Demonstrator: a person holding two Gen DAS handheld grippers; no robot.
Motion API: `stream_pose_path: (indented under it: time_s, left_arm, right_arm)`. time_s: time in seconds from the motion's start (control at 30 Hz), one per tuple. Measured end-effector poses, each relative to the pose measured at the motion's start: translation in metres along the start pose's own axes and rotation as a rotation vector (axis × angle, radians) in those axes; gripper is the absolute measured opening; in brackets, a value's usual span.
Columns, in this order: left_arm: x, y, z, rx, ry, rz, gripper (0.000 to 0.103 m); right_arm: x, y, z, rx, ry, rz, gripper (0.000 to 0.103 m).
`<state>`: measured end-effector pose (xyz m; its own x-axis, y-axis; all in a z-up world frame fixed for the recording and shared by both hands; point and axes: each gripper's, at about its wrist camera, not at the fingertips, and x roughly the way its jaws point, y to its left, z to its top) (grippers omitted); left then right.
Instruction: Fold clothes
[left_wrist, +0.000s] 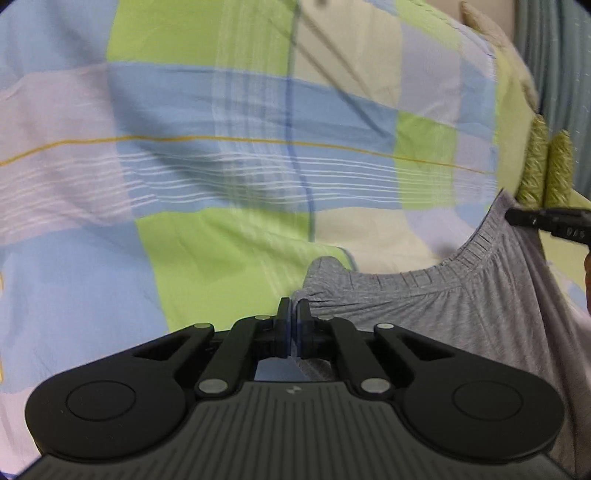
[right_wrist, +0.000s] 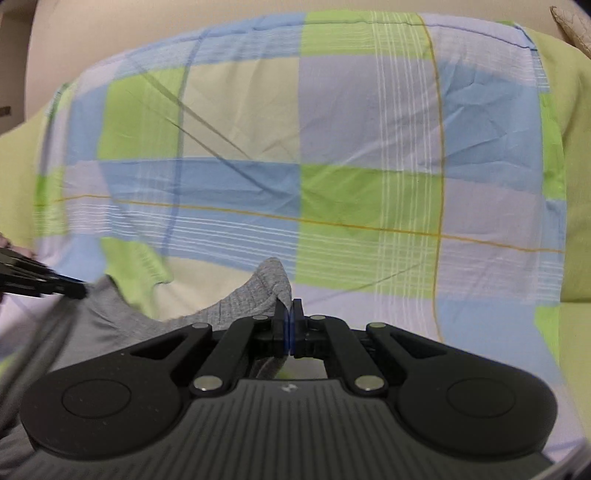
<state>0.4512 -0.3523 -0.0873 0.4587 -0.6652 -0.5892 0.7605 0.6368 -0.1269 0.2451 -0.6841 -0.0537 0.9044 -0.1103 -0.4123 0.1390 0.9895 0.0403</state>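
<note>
A grey garment with a ribbed elastic waistband (left_wrist: 436, 291) hangs stretched between my two grippers above a checked bedsheet. My left gripper (left_wrist: 293, 314) is shut on one end of the waistband. My right gripper (right_wrist: 289, 314) is shut on the other end of the grey garment (right_wrist: 255, 291). The right gripper's fingers also show at the right edge of the left wrist view (left_wrist: 543, 219), pinching the waistband. The left gripper's fingers show at the left edge of the right wrist view (right_wrist: 55, 282). The garment's lower part drops out of sight below both grippers.
A bedsheet checked in blue, green, cream and lilac (left_wrist: 240, 155) covers the bed under the garment and also fills the right wrist view (right_wrist: 332, 147). A green pillow edge (left_wrist: 543, 166) lies at the right. A beige wall (right_wrist: 110, 22) stands behind.
</note>
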Motion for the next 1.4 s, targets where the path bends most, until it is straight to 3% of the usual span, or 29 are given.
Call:
stream_pose_path:
  time_s: [0.07, 0.13, 0.2, 0.23, 0.3, 0.43, 0.63, 0.83, 0.97, 1.0, 1.03, 1.13, 1.23, 1.33, 1.4]
  left_arm:
    - [0.014, 0.007, -0.007, -0.014, 0.048, 0.027, 0.005]
    - [0.010, 0.011, -0.012, -0.038, 0.043, 0.032, 0.020]
    - [0.004, 0.016, -0.015, -0.054, 0.036, 0.038, 0.030]
    - [-0.005, 0.017, -0.018, -0.054, 0.025, 0.048, 0.033]
    - [-0.021, 0.017, -0.022, -0.063, 0.005, 0.061, 0.034]
    - [-0.076, -0.003, -0.038, -0.077, -0.037, 0.003, 0.040]
    - [-0.153, -0.074, -0.078, -0.060, 0.005, -0.179, 0.057]
    - [-0.195, -0.141, -0.127, -0.058, 0.141, -0.267, 0.058]
    - [-0.198, -0.164, -0.148, 0.002, 0.191, -0.207, 0.054]
    - [-0.199, -0.169, -0.153, 0.018, 0.196, -0.195, 0.037]
    - [-0.204, -0.167, -0.153, 0.002, 0.188, -0.205, 0.014]
    - [-0.231, -0.156, -0.147, -0.065, 0.124, -0.235, 0.014]
    - [-0.259, -0.130, -0.144, -0.138, 0.068, -0.217, 0.014]
    - [-0.268, -0.101, -0.150, -0.210, 0.079, -0.203, 0.016]
    - [-0.267, -0.087, -0.156, -0.270, 0.103, -0.242, 0.016]
  right_arm:
    - [0.031, -0.004, -0.006, 0.023, 0.070, 0.009, 0.000]
    - [0.055, -0.002, -0.015, 0.007, 0.144, 0.009, 0.002]
    - [0.054, 0.000, -0.018, 0.014, 0.143, -0.002, 0.009]
    - [0.046, 0.000, -0.018, 0.038, 0.122, -0.010, 0.020]
    - [0.021, 0.003, -0.016, 0.053, 0.081, -0.030, 0.029]
    - [-0.031, 0.015, -0.014, 0.082, 0.032, -0.021, 0.029]
    - [-0.130, 0.062, -0.063, 0.184, 0.102, 0.108, 0.032]
    - [-0.199, 0.104, -0.119, 0.337, 0.149, 0.173, 0.040]
    - [-0.221, 0.121, -0.136, 0.380, 0.166, 0.200, 0.042]
    - [-0.224, 0.124, -0.138, 0.382, 0.170, 0.207, 0.042]
    - [-0.227, 0.127, -0.139, 0.377, 0.170, 0.210, 0.042]
    - [-0.233, 0.135, -0.140, 0.366, 0.176, 0.215, 0.043]
    - [-0.236, 0.143, -0.140, 0.352, 0.175, 0.227, 0.044]
    - [-0.230, 0.155, -0.142, 0.344, 0.192, 0.253, 0.044]
    - [-0.223, 0.163, -0.143, 0.358, 0.201, 0.276, 0.044]
